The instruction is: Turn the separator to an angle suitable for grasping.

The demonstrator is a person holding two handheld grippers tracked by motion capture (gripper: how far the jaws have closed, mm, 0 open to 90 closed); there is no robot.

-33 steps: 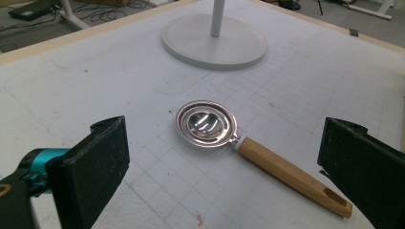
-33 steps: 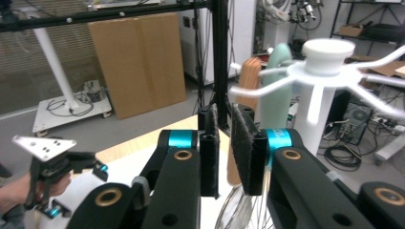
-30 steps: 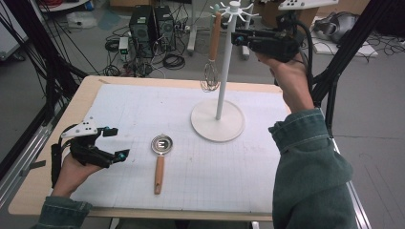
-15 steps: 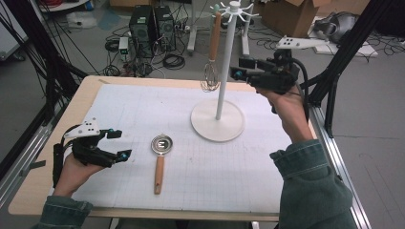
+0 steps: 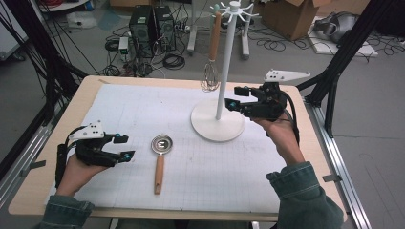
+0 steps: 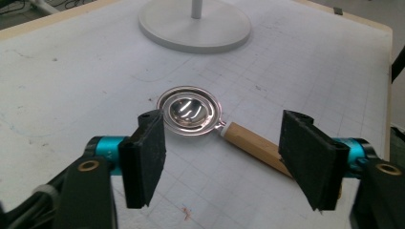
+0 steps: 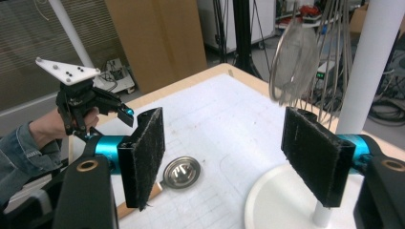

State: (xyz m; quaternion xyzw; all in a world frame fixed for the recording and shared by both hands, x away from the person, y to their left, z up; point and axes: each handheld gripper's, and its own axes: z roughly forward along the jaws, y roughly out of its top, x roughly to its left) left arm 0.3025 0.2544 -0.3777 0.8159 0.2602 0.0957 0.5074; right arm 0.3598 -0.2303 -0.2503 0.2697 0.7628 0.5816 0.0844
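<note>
the left gripper [image 5: 123, 147] sits in the lower left of the high view, resting low over the white gridded mat [image 5: 143, 114], its jaws pointing toward the small strainer [image 5: 160, 157] just right of it. in the left gripper view the jaws stand partly open with nothing between the pads; they have just been closing from a wider spread. the strainer's round metal bowl [image 6: 191, 110] lies in the middle of that frame, just beyond the left pad, and its wooden handle [image 6: 253, 145] runs down toward the right pad, partly hidden behind it.

the right gripper [image 5: 236, 97] hangs at the centre right of the high view, beside the pole of the white stand [image 5: 217, 126], jaws partly open and empty; they have just been opening. a whisk [image 5: 210, 71] hangs from a hook near the stand's top, in the upper middle of the frame, apart from those jaws.

the strainer looks light and stiff. its bowl is thin, polished metal with a shallow rim, likely slippery and awkward for flat pads to pinch. the wooden handle seems the better hold: straight, matt and narrow enough for the present jaw spread. taking it near the bowel end would probably keep the tool from tipping, since the metal head looks like the heavier part. lying flat on the mat, it will likely need the pads brought down low on either side of the handle
</note>
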